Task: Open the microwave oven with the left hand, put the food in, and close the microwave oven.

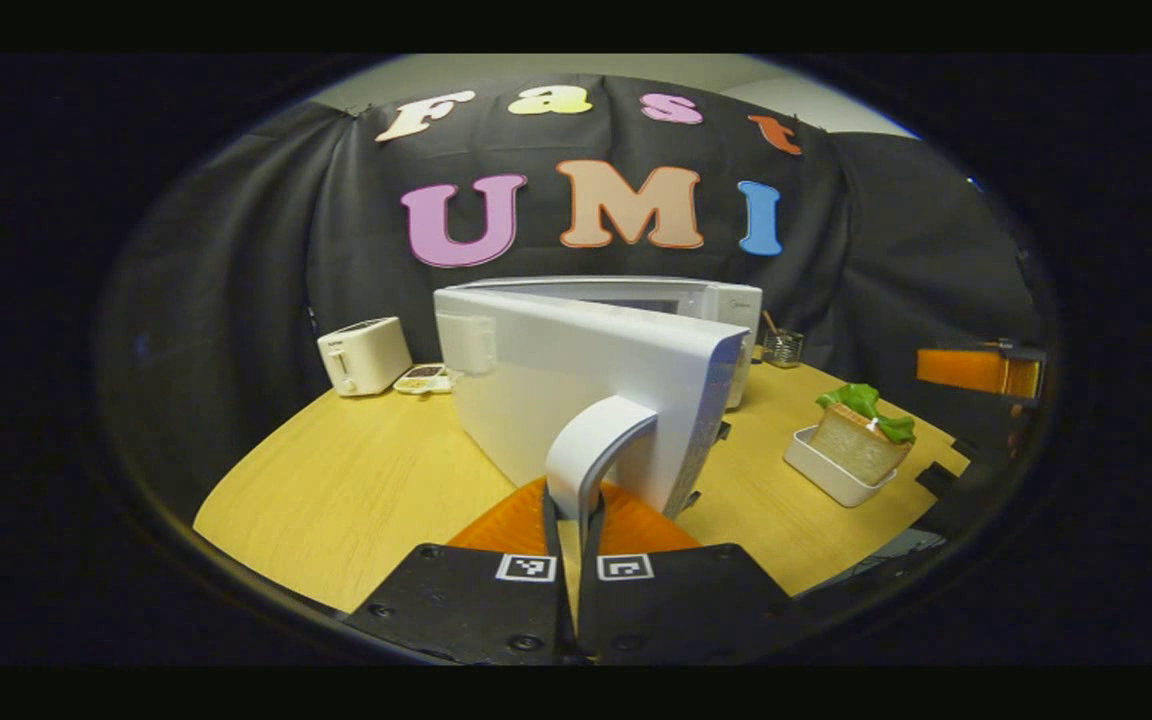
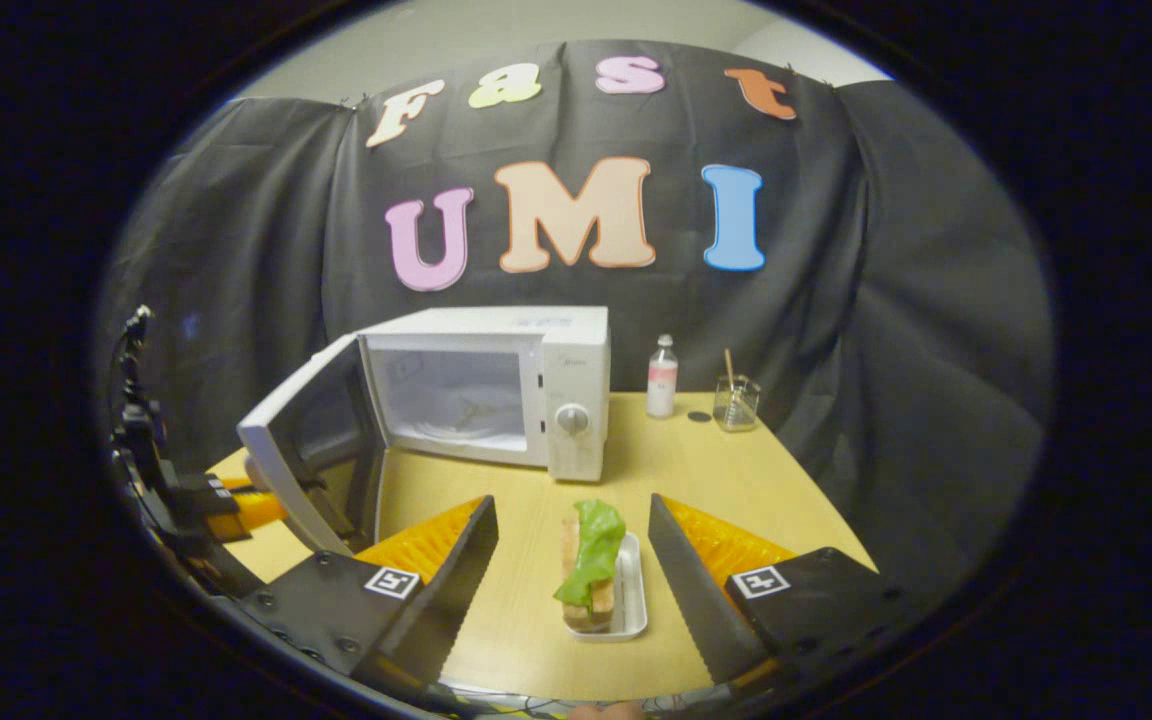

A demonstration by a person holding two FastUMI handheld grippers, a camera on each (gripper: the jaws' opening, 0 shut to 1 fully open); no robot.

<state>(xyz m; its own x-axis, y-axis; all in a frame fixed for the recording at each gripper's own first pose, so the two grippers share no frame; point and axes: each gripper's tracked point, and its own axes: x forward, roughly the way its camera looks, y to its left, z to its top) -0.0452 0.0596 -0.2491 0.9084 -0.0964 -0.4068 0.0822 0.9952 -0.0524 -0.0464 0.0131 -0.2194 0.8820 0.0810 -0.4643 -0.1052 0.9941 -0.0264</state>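
The white microwave stands at the back of the wooden table, its door swung wide open and the cavity bare. In the left gripper view the door fills the middle, and my left gripper is shut on its curved handle. A sandwich with a lettuce leaf lies in a small white tray. My right gripper is open, one finger on each side of the tray, touching neither. The sandwich also shows at the right of the left gripper view.
A white toaster and a small flat item sit at the table's back left. To the right of the microwave stand a small bottle and a glass with a stick. The table's front edge is close below the tray.
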